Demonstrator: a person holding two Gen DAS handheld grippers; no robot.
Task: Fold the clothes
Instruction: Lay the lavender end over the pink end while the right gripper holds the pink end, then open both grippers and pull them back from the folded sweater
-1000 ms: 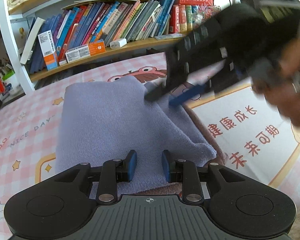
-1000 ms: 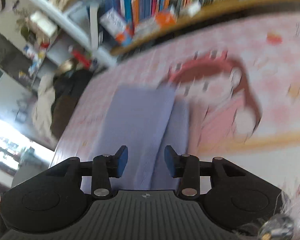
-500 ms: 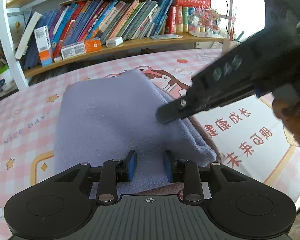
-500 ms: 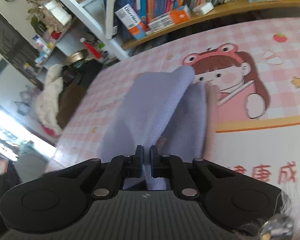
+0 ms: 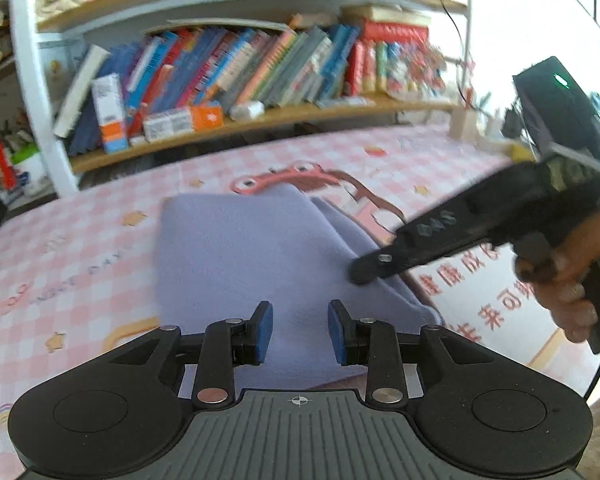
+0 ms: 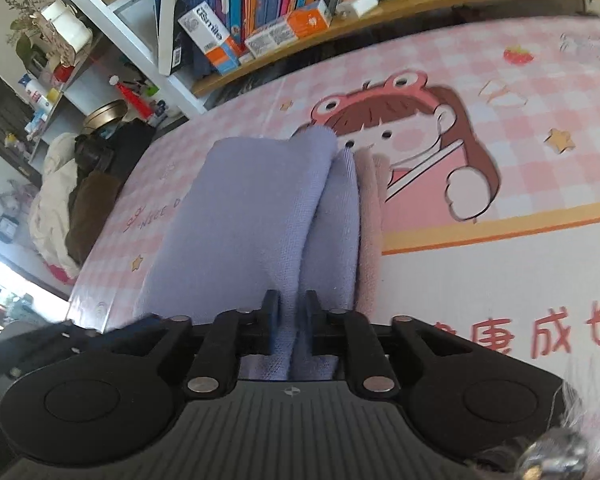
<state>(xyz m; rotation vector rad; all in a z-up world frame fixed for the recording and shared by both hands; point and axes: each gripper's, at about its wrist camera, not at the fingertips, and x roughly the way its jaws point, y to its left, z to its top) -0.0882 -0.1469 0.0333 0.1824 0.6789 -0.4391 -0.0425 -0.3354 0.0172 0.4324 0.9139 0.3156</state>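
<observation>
A folded lavender towel-like cloth (image 5: 260, 256) lies on a pink checked cartoon tablecloth (image 5: 60, 272), in front of a wooden bookshelf (image 5: 228, 80) crowded with books. The cloth has a soft, napped surface and is doubled into a thick rectangle. In the right wrist view its upper layer (image 6: 252, 216) is raised into a ridge that runs from 12 o'clock down to the tool, with a second lavender layer and a pale pink fabric edge (image 6: 370, 216) showing along its 3 o'clock side.

The right gripper (image 6: 288, 324) has that raised fold between its fingers; its jaws have just been opening a little from a tight pinch, and a narrow gap stands on either side of the fabric, so the hold looks slack. In the left wrist view it reaches in from 3 o'clock, a hand (image 5: 568, 272) on its grip, its tip at the cloth's right edge.

The left gripper (image 5: 299, 332) hovers over the cloth's near end at 6 o'clock, blue-padded fingers (image 5: 262, 334) moderately apart, holding nothing.
</observation>
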